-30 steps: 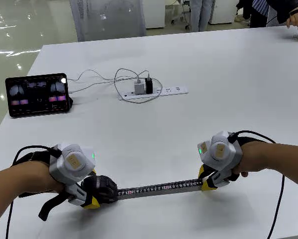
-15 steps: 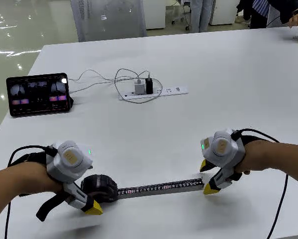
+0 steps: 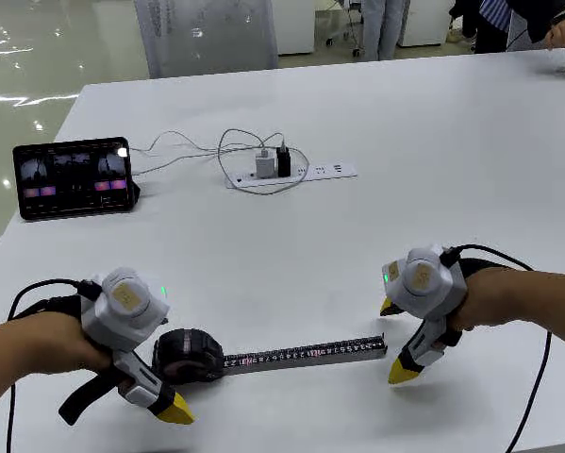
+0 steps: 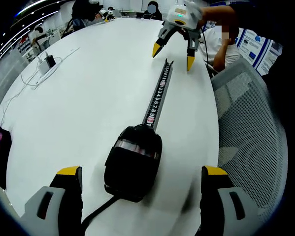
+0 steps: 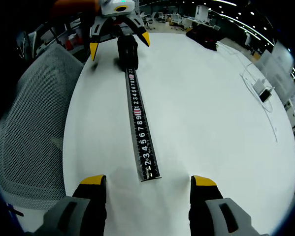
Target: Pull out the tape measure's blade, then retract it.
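Two grippers stand with their yellow-tipped jaws spread wide, holding nothing. The left gripper straddles the black round tape measure case, which lies on the white tabletop apart from both its jaws. From the case the dark numbered steel blade lies drawn out flat toward the right gripper, its hooked end just short of that gripper's parted jaws, touching neither

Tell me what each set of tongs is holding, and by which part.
Nothing is held. The left tongs and right tongs stand open, clear of the tape measure on the table.
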`<action>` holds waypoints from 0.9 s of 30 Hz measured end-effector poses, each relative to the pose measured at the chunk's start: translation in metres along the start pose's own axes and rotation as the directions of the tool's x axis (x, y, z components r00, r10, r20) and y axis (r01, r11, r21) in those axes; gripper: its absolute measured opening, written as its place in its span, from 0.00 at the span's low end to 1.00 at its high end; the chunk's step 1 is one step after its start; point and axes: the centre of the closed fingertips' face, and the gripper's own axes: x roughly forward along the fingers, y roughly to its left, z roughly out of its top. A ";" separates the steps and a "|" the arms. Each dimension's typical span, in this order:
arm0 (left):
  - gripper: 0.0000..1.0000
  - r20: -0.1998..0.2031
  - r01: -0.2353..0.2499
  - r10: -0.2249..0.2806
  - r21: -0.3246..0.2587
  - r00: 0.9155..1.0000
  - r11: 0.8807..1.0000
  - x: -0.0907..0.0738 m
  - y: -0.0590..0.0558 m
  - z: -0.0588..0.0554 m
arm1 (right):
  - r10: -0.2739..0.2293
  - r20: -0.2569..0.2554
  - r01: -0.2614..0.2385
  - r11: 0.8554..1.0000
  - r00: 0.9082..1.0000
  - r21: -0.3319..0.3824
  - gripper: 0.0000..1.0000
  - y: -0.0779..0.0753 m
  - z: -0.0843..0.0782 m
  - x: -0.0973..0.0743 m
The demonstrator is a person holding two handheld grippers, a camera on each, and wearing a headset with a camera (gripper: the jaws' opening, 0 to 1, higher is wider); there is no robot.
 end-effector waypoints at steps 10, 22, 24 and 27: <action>0.99 0.168 -0.161 0.189 -0.165 0.968 0.973 -0.013 0.026 0.004 | -0.104 0.159 0.073 0.980 0.982 0.188 0.83 -0.004 0.009 -0.001; 0.99 0.252 -0.211 0.277 -0.262 0.927 0.942 -0.025 0.023 -0.015 | -0.258 0.217 0.177 0.926 0.941 0.332 0.99 -0.012 -0.011 -0.015; 0.99 0.276 -0.220 0.293 -0.267 0.915 0.938 -0.030 0.022 -0.015 | -0.280 0.225 0.193 0.920 0.933 0.341 0.99 -0.012 -0.012 -0.019; 0.99 0.313 -0.253 0.344 -0.298 0.885 0.921 -0.042 0.025 -0.019 | -0.313 0.250 0.207 0.904 0.916 0.373 0.99 -0.010 -0.014 -0.025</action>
